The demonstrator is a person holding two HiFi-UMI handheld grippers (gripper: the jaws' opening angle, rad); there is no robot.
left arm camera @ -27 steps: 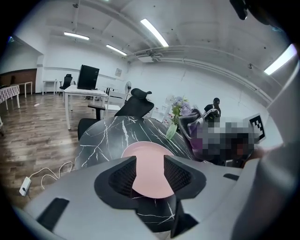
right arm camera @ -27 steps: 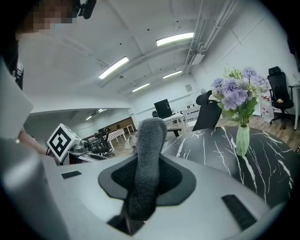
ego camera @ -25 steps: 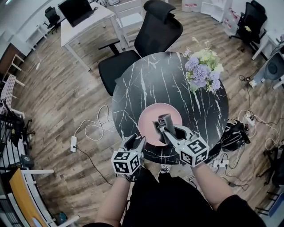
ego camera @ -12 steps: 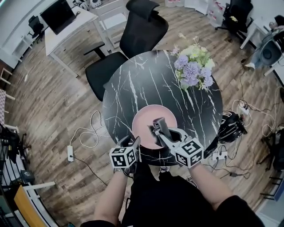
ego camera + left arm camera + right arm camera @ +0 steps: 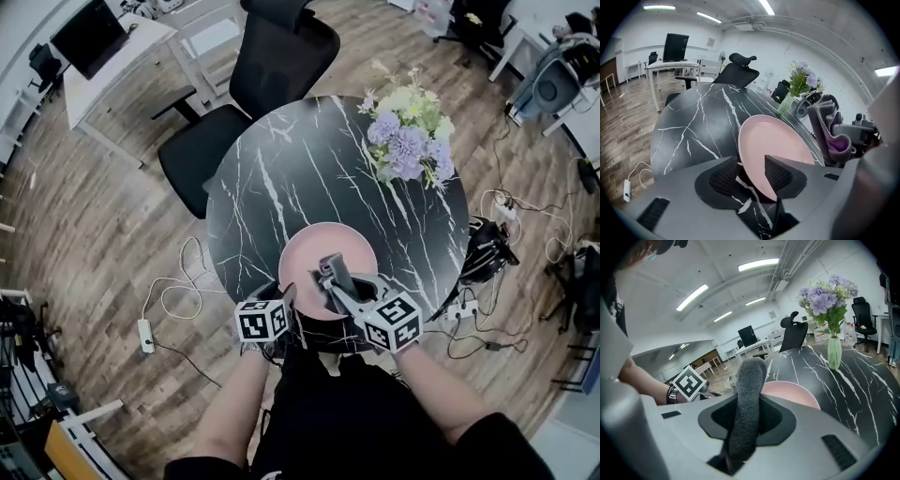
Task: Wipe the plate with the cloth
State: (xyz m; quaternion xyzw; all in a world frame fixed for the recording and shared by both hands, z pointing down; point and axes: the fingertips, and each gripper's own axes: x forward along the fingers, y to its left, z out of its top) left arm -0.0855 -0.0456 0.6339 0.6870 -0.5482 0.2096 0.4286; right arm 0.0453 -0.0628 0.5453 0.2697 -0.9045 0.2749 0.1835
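A pink plate (image 5: 317, 246) lies near the front edge of the round black marble table (image 5: 281, 187). My left gripper (image 5: 284, 296) is at the plate's near left rim. In the left gripper view the plate (image 5: 780, 140) runs in between the jaws, and the left gripper (image 5: 750, 176) is shut on its rim. My right gripper (image 5: 330, 277) is shut on a folded grey cloth (image 5: 334, 270) that stands up over the plate's near half. The cloth (image 5: 747, 394) fills the right gripper (image 5: 747, 420), with the plate (image 5: 794, 394) just behind it.
A vase of purple and white flowers (image 5: 408, 141) stands at the table's far right. A black office chair (image 5: 272, 56) is behind the table. Cables and a power strip (image 5: 143, 334) lie on the wood floor on the left, and more cables on the right.
The head view has shifted. My left gripper has moved in onto the plate's near rim. My right gripper still holds the cloth over the plate.
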